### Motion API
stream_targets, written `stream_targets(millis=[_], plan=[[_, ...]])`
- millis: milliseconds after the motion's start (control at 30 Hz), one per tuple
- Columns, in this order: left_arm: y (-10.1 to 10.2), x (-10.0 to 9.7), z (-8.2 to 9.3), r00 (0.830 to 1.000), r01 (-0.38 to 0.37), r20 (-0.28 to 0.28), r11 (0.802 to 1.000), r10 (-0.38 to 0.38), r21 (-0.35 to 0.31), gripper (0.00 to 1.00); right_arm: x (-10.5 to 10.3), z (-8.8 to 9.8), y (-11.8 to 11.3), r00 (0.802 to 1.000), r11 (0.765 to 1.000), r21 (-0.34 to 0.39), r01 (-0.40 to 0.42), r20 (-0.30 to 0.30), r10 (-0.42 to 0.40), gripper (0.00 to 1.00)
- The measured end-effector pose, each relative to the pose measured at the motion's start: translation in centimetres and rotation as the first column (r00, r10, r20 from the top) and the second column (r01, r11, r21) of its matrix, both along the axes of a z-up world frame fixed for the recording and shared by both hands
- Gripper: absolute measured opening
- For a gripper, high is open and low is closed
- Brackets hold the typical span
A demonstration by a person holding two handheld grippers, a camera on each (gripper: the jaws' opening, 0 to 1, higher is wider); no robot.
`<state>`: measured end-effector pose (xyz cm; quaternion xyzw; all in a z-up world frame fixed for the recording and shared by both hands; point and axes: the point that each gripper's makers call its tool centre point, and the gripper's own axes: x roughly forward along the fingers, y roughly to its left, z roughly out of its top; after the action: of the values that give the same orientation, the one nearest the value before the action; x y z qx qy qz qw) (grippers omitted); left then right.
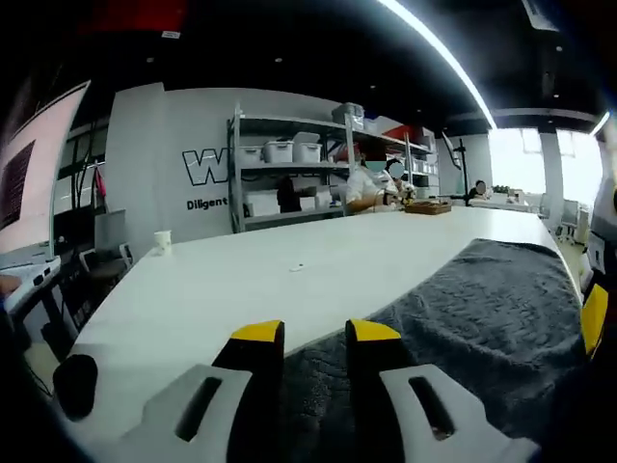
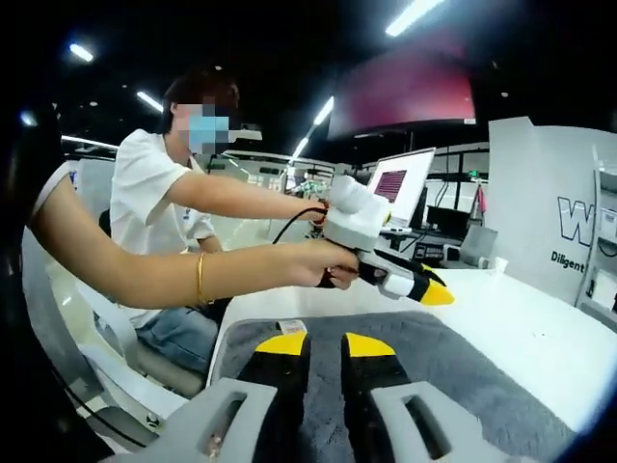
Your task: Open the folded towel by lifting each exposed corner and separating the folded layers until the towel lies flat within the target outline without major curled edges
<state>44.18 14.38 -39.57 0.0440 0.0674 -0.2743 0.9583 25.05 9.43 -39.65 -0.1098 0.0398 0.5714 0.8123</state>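
Note:
A dark grey towel (image 1: 482, 309) lies spread on the white table (image 1: 241, 280), its near edge running under my left gripper (image 1: 316, 333). That gripper's yellow-tipped jaws stand slightly apart just over the towel edge, with nothing between them. At the right edge of the left gripper view a yellow tip of the right gripper (image 1: 595, 318) shows beside the towel. In the right gripper view the towel (image 2: 463, 376) lies below my right gripper (image 2: 326, 344), whose jaws keep a narrow gap and hold nothing. A hand holds the left gripper (image 2: 429, 287) above the towel's far edge.
A paper cup (image 1: 162, 241) stands at the table's far left, and a small scrap (image 1: 297, 267) lies mid-table. Shelving with bins (image 1: 289, 164) and seated people (image 1: 386, 183) are behind. A black object (image 1: 75, 384) sits by the near left edge. A monitor (image 2: 400, 183) stands beyond the seated person (image 2: 154, 203).

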Motion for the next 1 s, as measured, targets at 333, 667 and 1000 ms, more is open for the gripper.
stream_targets(millis=[333,667,1000], plan=[[-2.4,-2.1,1.5,0.999,0.019,0.04,1.0,-0.019,-0.007,0.34,0.7,0.6,-2.1,0.996,0.996,0.022,0.083,0.01,-0.083,0.15],[-4.5,-3.9,2.3,0.999,0.009,0.052,0.999,-0.007,-0.031,0.47,1.9,0.9,-3.3,0.985,0.984,0.052,0.171,0.014,-0.172,0.19],[-5.6,-6.3,3.0,0.997,-0.021,0.078,0.999,0.023,-0.032,0.57,0.4,2.6,-13.5,0.962,0.959,0.08,0.27,0.022,-0.273,0.27]])
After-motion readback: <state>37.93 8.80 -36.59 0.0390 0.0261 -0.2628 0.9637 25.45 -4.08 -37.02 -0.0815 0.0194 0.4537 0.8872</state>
